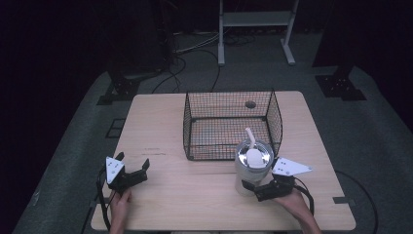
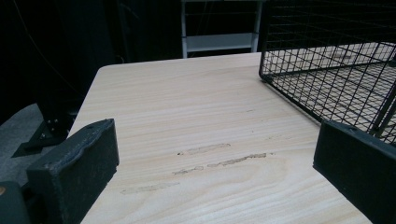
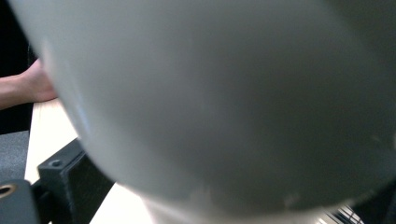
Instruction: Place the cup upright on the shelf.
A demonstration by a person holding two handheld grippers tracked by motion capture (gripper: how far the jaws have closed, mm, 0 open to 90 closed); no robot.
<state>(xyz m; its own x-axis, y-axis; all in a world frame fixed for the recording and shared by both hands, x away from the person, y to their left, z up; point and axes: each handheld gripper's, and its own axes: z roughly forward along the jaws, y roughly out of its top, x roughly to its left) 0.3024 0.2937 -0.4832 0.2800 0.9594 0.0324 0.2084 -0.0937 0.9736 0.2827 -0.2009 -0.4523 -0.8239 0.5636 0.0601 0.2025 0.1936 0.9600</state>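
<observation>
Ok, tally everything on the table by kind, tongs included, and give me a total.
Wire baskets: 1, the black basket
Tumblers: 1, the white tumbler with a straw
Tongs: 2, the left tongs and the right tongs
Total: 4

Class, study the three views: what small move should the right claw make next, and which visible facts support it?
Probably lift slightly: the right claw sits at the white tumbler, seemingly gripping it, in front of the wire basket, whose wall it must clear. The left claw rests open.
</observation>
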